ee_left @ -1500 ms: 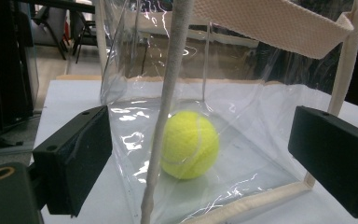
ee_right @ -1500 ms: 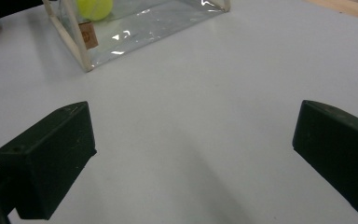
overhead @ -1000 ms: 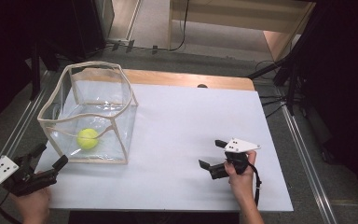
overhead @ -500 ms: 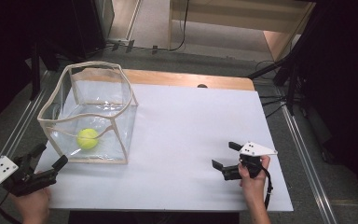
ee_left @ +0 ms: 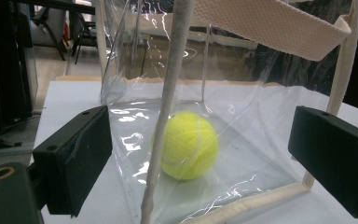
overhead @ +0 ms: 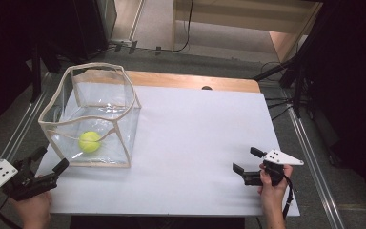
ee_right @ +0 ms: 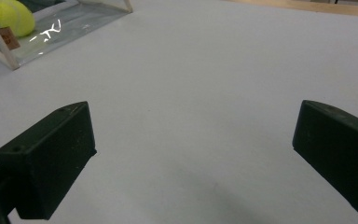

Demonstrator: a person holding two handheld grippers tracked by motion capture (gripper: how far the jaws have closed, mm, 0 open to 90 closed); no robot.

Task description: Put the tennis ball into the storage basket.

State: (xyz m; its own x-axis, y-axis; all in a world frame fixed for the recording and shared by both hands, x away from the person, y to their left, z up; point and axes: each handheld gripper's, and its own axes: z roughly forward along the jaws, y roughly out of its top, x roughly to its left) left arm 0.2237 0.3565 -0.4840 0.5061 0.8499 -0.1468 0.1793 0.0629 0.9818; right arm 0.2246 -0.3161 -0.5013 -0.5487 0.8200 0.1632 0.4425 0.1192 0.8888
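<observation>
Item, high view: tennis ball [overhead: 89,141] lodged inside clear bag [overhead: 91,119] with cream webbing trim, stood at the left part of the white surface [overhead: 195,143]; left claw [overhead: 48,161] is held at the near-left corner, just beside the bag's near wall, jaws parted and holding nothing; right claw [overhead: 246,160] is recorded well apart at the near-right, likewise parted and empty. The ball is judged far nearer the left claw, lying ahead of it, behind the plastic. Left gripper view: ball [ee_left: 187,145] is framed between the spread jaws, a trim strip [ee_left: 165,112] crossing in front of it. Right gripper view: jaws are spread over bare surface [ee_right: 205,93], the ball [ee_right: 12,17] being noted far off, up and to the left.
</observation>
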